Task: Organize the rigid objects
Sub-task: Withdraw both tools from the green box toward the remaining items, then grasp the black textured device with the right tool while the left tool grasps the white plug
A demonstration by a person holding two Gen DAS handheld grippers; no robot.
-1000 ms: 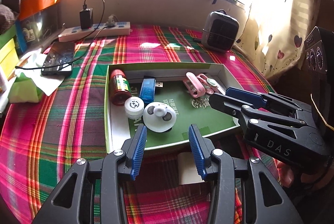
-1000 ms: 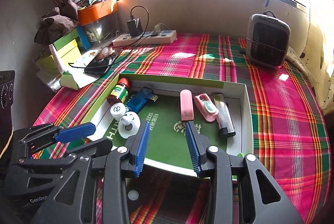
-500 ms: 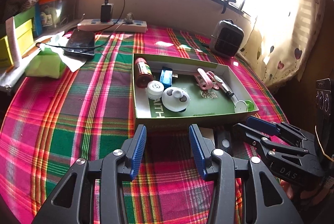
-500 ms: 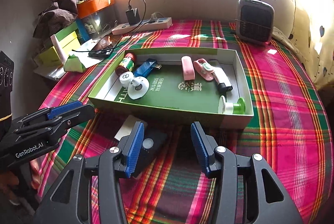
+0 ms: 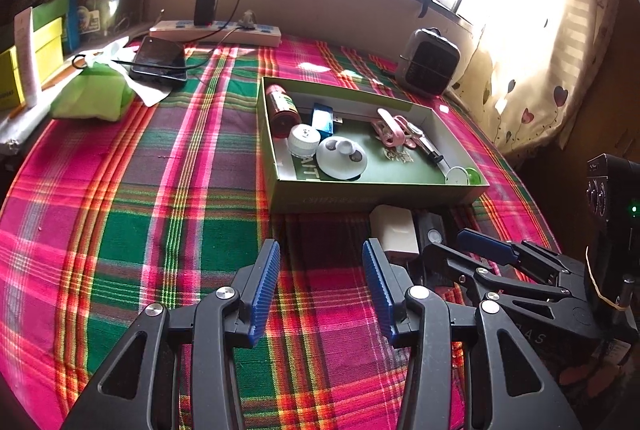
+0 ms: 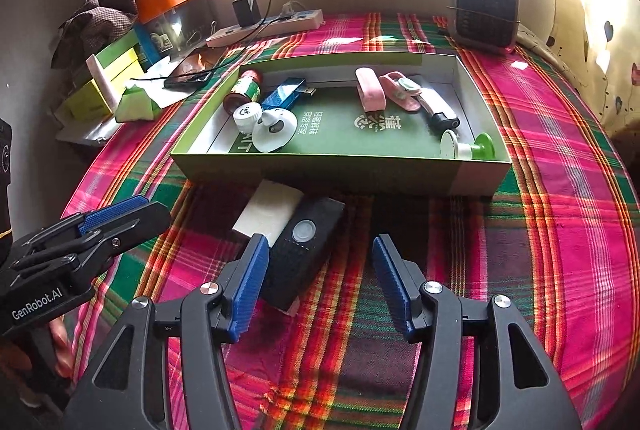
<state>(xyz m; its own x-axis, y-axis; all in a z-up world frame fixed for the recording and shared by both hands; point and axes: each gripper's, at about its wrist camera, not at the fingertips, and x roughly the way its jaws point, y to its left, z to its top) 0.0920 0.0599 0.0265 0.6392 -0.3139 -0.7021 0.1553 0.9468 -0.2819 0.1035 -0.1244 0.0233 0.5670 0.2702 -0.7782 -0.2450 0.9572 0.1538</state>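
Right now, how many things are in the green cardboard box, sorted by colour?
Pink plastic clips: 2
White round pieces: 2
Blue USB stick: 1
Red-brown bottle: 1
Silver-black lighter: 1
White-green spool: 1
Total: 8

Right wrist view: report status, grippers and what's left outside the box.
Right gripper open, empty. Left gripper open, empty. Black device and white block side by side on cloth, outside green box. Path to them looks clear.
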